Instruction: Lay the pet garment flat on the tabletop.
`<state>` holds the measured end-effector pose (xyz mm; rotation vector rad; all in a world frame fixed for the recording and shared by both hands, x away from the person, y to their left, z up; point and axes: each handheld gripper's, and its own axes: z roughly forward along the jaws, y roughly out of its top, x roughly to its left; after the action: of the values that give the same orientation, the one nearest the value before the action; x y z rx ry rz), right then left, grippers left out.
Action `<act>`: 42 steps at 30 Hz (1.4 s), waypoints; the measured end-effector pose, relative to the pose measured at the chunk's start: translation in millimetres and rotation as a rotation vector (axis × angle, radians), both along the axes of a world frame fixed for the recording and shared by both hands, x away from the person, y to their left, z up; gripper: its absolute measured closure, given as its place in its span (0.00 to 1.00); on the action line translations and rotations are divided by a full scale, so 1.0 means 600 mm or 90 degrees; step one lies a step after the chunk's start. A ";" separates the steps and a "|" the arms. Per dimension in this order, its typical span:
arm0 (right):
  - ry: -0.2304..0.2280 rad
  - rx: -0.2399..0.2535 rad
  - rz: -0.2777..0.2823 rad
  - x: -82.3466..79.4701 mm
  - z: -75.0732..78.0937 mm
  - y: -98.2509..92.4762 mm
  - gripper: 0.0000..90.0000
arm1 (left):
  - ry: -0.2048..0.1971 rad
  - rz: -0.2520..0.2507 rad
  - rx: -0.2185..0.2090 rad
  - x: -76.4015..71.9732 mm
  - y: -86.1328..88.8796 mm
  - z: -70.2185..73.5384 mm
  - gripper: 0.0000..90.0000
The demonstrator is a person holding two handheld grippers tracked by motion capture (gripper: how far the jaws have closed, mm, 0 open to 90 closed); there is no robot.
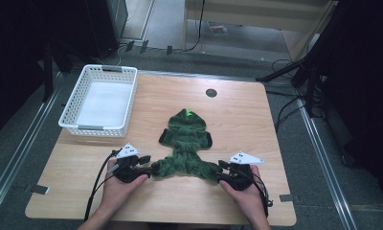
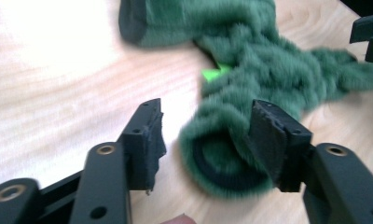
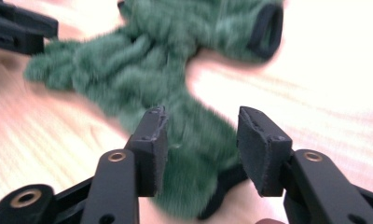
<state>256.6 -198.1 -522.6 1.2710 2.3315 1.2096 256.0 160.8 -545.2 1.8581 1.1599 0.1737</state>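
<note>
High view: green fleece garment (image 1: 185,146) lies flat mid-counter (image 1: 237,115), basket (image 1: 101,99) far left. Left gripper (image 2: 205,135) view: jaws spread, astride a leg cuff. Right gripper (image 3: 202,144) view: released, straddling other cuff. Looks soft, light, floppy; prob. best pinched at cuffs.

No text, label, brand, number or sign is legible anywhere; the views are too coarse or blurred.

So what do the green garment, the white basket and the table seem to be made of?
Green garment: fuzzy fleece or plush, judging by its shaggy pile; dark ribbed cuffs. White basket: probably moulded plastic, with perforated lattice walls. Table: light wood or wood-look laminate, matte, with visible grain.
</note>
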 end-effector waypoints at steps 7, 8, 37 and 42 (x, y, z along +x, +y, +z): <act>0.006 -0.069 0.007 -0.002 -0.019 0.023 0.71 | 0.013 -0.007 0.037 -0.005 -0.010 -0.011 0.73; 0.006 -0.069 0.007 -0.002 -0.019 0.023 0.71 | 0.013 -0.007 0.037 -0.005 -0.010 -0.011 0.78; -0.022 -0.005 -0.065 -0.002 -0.003 -0.048 0.65 | -0.021 0.031 -0.007 -0.019 0.018 0.002 0.62; -0.041 0.005 -0.079 -0.010 -0.003 -0.071 0.56 | -0.049 0.056 -0.024 -0.034 0.053 0.013 0.60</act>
<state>250.9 -240.5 -524.5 1.3380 2.1705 1.2012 235.7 192.4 -537.3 1.7542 1.1848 0.2695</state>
